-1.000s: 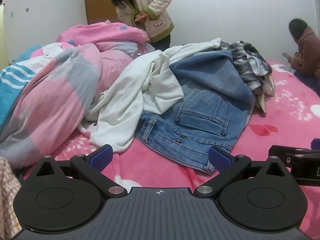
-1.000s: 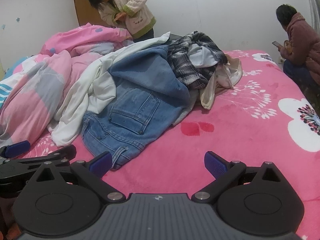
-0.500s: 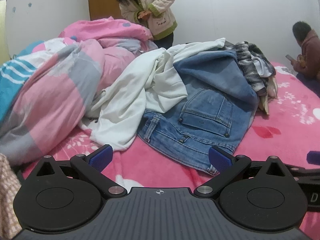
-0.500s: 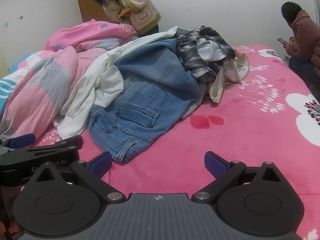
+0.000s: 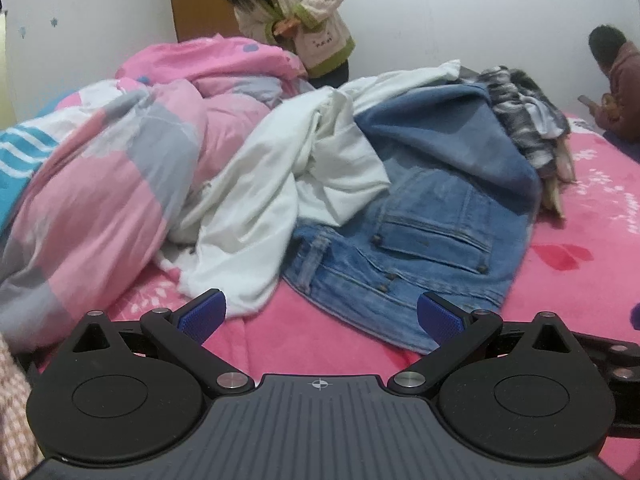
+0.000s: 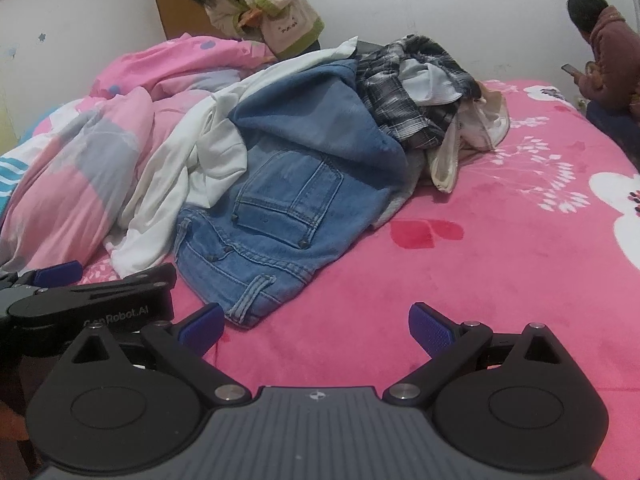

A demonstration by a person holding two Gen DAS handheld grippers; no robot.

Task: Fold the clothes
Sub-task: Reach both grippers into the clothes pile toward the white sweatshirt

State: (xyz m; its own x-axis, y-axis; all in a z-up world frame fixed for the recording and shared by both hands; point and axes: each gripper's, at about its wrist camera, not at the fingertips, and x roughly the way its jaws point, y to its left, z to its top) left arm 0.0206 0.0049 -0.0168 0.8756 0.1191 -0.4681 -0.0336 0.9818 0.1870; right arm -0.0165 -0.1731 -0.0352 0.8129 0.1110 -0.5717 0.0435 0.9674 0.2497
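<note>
Both claws, left gripper (image 5: 320,316) and right gripper (image 6: 316,326), gape empty (ready to pinch a hem); the jeans (image 6: 272,216) lie heaped at twelve o'clock on the pink bedspread (image 6: 500,260), awaiting folding.

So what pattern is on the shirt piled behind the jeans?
A dark grey-and-white plaid; the shirt shows best in the right wrist view.

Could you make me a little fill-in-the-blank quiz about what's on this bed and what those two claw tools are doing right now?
1. The jeans lie with a back ____ facing up.
2. The white garment lies between the jeans and the pink ____.
3. The left gripper and right gripper are both ____ and hold nothing.
4. The bed cover is ____ with white flowers.

Missing words: pocket; quilt; open; pink
</note>
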